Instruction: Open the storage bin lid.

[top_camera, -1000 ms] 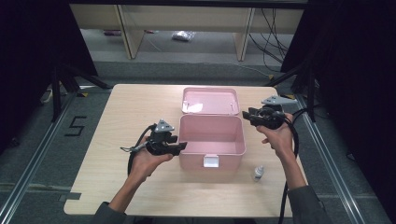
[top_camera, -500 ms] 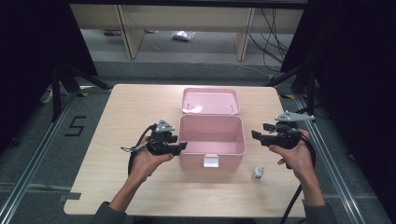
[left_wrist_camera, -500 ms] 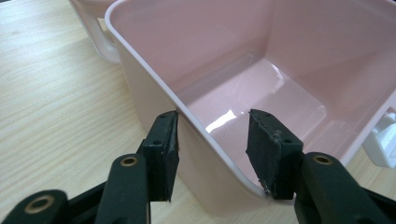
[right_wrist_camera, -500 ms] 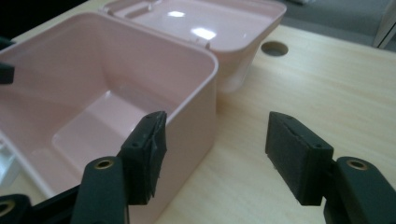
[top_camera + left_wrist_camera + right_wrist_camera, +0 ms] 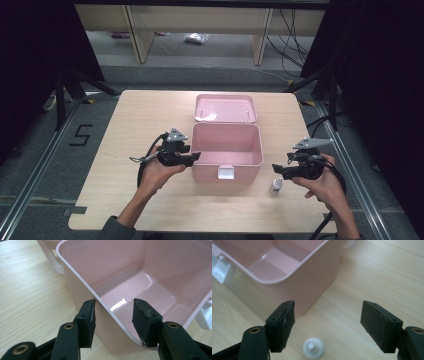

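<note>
- Your right claw (image 5: 278,169) hangs over the worktop (image 5: 125,130) at the 4 o'clock side of the pink box (image 5: 227,172), jaws spread wide with nothing between them.
- The small white bottle (image 5: 275,186) stands upright on the worktop just under and ahead of that claw; in the right gripper view the bottle (image 5: 313,347) shows cap-up between the two jaws at their base, its long axis running straight up toward the camera.
- The box's near right corner (image 5: 312,285) sits just beside the bottle, close to one of your right jaws.
- Your left claw (image 5: 113,322) is parted too, straddling the box's left wall (image 5: 100,302): one jaw outside, one inside over the bare floor of the box.
- The box lid (image 5: 225,108) lies open flat at 12 o'clock behind the box.
- A white latch (image 5: 225,173) sits on the box's front face, at 9 o'clock from the bottle.
</note>
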`<state>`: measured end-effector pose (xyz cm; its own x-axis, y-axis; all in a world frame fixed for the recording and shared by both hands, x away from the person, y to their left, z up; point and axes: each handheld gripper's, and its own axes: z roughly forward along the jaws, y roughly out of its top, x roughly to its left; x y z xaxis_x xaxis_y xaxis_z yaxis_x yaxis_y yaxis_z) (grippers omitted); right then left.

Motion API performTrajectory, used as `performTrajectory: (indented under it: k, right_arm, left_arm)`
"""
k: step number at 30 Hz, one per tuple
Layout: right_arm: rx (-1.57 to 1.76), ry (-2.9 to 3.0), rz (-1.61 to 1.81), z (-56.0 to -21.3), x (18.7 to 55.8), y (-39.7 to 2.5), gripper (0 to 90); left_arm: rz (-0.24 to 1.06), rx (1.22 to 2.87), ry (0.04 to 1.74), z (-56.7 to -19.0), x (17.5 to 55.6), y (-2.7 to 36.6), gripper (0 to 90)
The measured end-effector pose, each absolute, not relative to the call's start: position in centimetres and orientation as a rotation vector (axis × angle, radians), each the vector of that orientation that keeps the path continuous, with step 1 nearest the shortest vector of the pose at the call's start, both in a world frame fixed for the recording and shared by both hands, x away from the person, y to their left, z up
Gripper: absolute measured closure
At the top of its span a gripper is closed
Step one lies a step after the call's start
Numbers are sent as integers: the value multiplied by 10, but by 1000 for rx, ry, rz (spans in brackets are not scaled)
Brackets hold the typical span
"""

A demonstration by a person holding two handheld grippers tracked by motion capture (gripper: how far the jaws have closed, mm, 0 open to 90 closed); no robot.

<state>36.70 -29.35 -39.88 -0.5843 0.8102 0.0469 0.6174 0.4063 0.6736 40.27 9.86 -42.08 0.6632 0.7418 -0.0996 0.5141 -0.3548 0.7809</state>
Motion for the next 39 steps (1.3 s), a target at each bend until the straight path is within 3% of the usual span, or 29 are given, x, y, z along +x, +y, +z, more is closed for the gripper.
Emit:
performTrajectory:
  k: [16,39]
  right_arm:
    - [1240,2511,746,-416,355,-288,281]
    - [1146,2698,472,-437,370,-268,330]
  left_arm:
    - [312,2025,976,-422,404,100,525]
    - [311,2026,975,-422,406,100,520]
